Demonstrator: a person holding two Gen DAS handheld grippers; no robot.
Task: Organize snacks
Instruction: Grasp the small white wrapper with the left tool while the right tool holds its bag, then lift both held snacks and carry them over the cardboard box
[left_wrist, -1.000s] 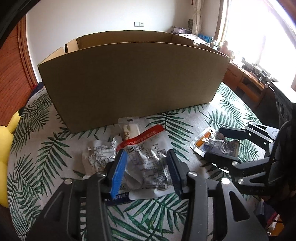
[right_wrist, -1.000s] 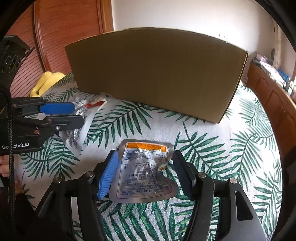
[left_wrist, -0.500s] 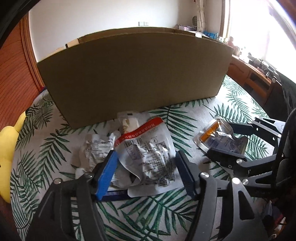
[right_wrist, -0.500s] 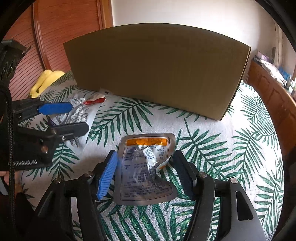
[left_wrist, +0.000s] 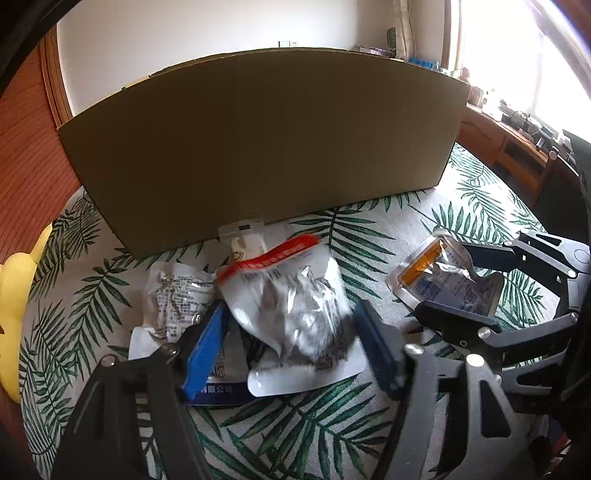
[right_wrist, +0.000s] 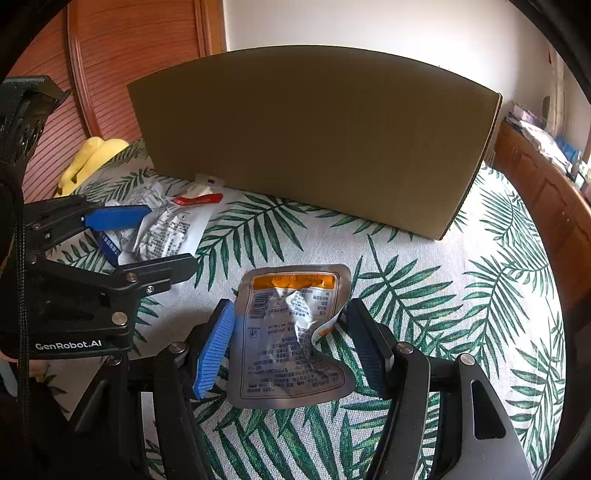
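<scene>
A pile of snack packets lies in front of a large cardboard box (left_wrist: 266, 147). My left gripper (left_wrist: 291, 347) is open, its fingers on either side of a silver packet with a red strip (left_wrist: 295, 306); that packet is blurred. A crumpled silver packet (left_wrist: 177, 299) lies to its left. My right gripper (right_wrist: 291, 350) is open around a silver pouch with an orange strip (right_wrist: 291, 332), which also shows in the left wrist view (left_wrist: 443, 284). The left gripper (right_wrist: 144, 236) and the red-strip packet (right_wrist: 173, 229) show at the left of the right wrist view.
The box (right_wrist: 314, 140) stands on a cloth with green palm leaves (right_wrist: 461, 295). A blue-edged packet (left_wrist: 218, 387) lies under the pile. A yellow soft toy (left_wrist: 14, 295) sits at the left edge. Wooden furniture (right_wrist: 546, 206) stands at the right.
Both grippers have come lower and closer to their packets. The left gripper's fingers have spread wider, and the red-strip packet is shifting between them.
</scene>
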